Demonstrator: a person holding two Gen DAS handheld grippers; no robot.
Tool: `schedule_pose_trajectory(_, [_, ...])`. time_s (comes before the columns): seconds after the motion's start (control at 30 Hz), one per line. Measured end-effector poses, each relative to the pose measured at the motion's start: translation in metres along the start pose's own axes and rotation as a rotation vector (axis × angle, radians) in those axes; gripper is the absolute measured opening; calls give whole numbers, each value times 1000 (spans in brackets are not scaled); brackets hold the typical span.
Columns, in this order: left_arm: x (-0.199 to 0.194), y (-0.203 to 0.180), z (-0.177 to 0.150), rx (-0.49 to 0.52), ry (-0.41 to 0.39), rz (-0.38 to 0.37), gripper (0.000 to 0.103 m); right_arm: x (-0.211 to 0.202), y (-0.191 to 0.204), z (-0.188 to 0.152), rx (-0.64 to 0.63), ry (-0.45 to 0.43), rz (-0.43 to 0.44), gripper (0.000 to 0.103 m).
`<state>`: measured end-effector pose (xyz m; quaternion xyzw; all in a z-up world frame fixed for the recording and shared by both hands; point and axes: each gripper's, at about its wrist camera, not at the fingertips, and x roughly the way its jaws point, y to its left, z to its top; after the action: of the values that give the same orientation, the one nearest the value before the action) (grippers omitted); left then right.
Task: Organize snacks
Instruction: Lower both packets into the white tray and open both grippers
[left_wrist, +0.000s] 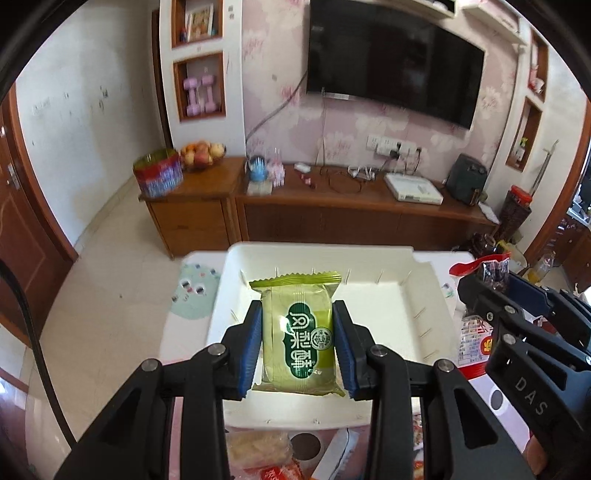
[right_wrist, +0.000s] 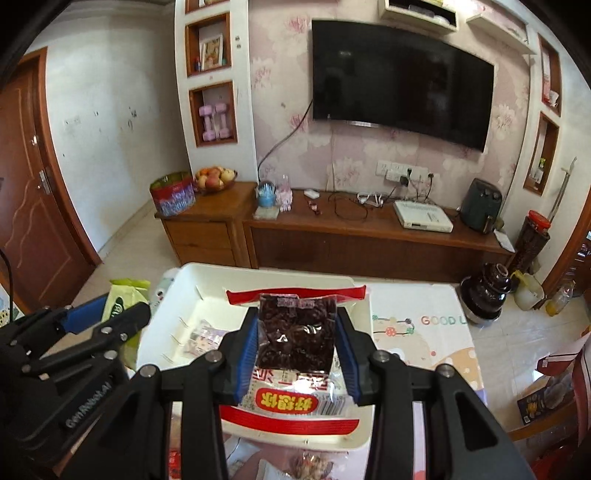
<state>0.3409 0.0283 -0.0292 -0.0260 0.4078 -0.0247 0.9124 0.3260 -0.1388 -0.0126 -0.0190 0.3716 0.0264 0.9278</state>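
Left gripper (left_wrist: 298, 341) clamps green pastry packet (left_wrist: 297, 336) above white tray (left_wrist: 373, 258), right gripper (right_wrist: 298, 352) clamps red-edged bag of dark snacks (right_wrist: 295, 332) over the same tray holding one small wrapped packet (right_wrist: 205, 338), bare table mat (right_wrist: 417, 332) rightward.

A home living room: wall-mounted television (left_wrist: 395, 62), wooden media cabinet (left_wrist: 362, 218), fruit bowl (left_wrist: 202, 155).

left gripper (left_wrist: 298, 343): tilted downward, blue pads clamped on both sides of a green packet | right gripper (right_wrist: 295, 350): tilted downward, pads pressed on a dark snack bag | the two side by side, apart
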Motion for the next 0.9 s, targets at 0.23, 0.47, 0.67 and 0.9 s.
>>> schedule_pose_trajectory(0.23, [54,5,-16,-40,114,-4,50,63,-3,-20,8,151,1,41])
schedule_pose_trajectory(0.47, [63,23,-34,-110,149,-19,92,83,-8,-43,24,228,30,54])
schedule_pose_trajectory(0.67, [44,21,-43,-99,69,-9,92,71,-7,-48,29,214,35,56])
schedule_pose_trajectory(0.9, [5,7,-50,-27,-6,4,91,41,-4,-51,12,147,23,56])
